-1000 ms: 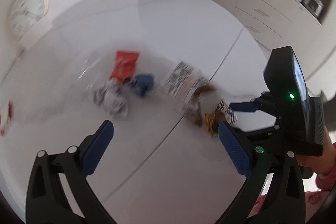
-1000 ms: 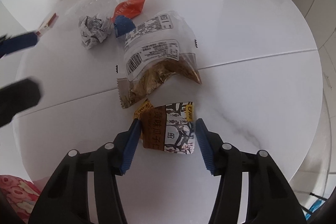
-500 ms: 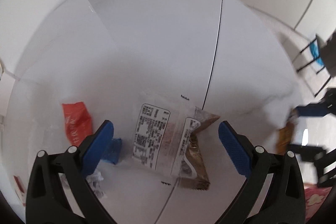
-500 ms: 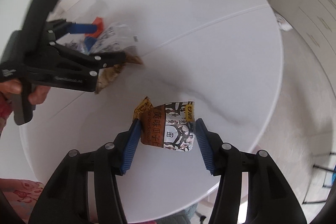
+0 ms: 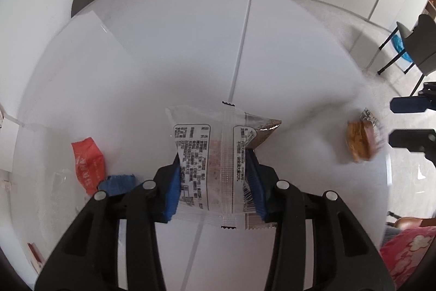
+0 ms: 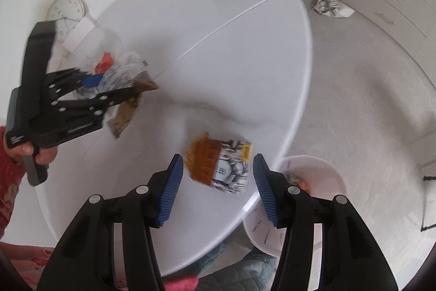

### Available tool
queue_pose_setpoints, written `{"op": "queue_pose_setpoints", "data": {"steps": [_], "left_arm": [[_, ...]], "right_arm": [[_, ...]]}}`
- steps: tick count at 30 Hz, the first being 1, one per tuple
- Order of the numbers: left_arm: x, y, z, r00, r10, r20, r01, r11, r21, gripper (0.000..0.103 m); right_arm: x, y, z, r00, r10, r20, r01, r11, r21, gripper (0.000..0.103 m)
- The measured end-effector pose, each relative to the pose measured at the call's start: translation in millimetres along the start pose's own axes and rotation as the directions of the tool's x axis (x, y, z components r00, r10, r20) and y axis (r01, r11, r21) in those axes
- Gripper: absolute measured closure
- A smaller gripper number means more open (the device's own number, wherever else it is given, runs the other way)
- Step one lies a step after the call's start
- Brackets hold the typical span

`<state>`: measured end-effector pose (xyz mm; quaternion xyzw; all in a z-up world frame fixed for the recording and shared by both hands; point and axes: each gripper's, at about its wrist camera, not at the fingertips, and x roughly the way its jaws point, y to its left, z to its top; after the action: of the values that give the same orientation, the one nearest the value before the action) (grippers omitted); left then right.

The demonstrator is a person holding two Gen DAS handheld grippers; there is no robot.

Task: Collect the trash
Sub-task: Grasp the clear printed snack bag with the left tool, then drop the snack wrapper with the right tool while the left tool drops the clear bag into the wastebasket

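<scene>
Two wrappers are in play at once. The left gripper (image 5: 216, 176) has just been closing, and its jaws now pinch the clear printed packet (image 5: 215, 154) by its sides over the white table (image 5: 177, 45). The right gripper (image 6: 216, 187) stands half open around the brown-and-white snack wrapper (image 6: 218, 165), near the table edge above the white bin (image 6: 327, 176); with the blur I cannot tell whether the pads (image 6: 170, 190) truly press it. Thin film may slip from either hold and drop beside the bin. The red wrapper (image 5: 88, 160) and blue scrap (image 5: 117, 183) lie uncollected.
</scene>
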<state>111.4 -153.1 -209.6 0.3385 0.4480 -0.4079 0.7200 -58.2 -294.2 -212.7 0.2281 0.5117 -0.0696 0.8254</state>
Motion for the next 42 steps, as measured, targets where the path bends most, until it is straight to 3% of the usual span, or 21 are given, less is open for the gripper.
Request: {"op": "queue_pose_setpoints", "data": {"steps": [8, 12, 20, 23, 28, 34, 37, 42], "left_arm": [[-61, -58, -14, 0.993, -0.062, 0.099, 0.069, 0.995, -0.070, 0.061], [-70, -71, -20, 0.990, -0.098, 0.104, 0.111, 0.986, -0.127, 0.061], [-81, -62, -36, 0.994, -0.057, 0.094, 0.075, 0.977, -0.201, 0.061], [-88, -54, -48, 0.995, -0.031, 0.090, 0.053, 0.966, -0.252, 0.061], [-104, -45, -77, 0.997, 0.016, 0.077, 0.014, 0.927, -0.376, 0.061], [-119, -45, -109, 0.996, 0.070, 0.052, -0.035, 0.863, -0.504, 0.061], [-123, -46, -119, 0.995, 0.085, 0.044, -0.048, 0.838, -0.544, 0.061], [-126, -51, -125, 0.994, 0.101, 0.037, -0.063, 0.823, -0.565, 0.061]], "right_arm": [[-47, -50, -40, 0.997, -0.052, 0.051, 0.047, 0.995, 0.082, 0.049], [-58, -58, -50, 0.997, -0.041, 0.065, 0.035, 0.996, 0.080, 0.049], [-30, -20, -29, 0.999, 0.033, 0.033, -0.027, 0.987, -0.159, 0.039], [-8, -1, -18, 0.999, 0.035, -0.014, -0.038, 0.954, -0.298, 0.038], [27, 24, -7, 0.996, -0.008, -0.087, -0.037, 0.860, -0.509, 0.038], [49, 37, -6, 0.989, -0.044, -0.139, -0.056, 0.764, -0.642, 0.038], [52, 41, -7, 0.988, -0.063, -0.140, -0.050, 0.727, -0.685, 0.048], [52, 39, -3, 0.990, -0.060, -0.130, -0.046, 0.727, -0.685, 0.059]]}}
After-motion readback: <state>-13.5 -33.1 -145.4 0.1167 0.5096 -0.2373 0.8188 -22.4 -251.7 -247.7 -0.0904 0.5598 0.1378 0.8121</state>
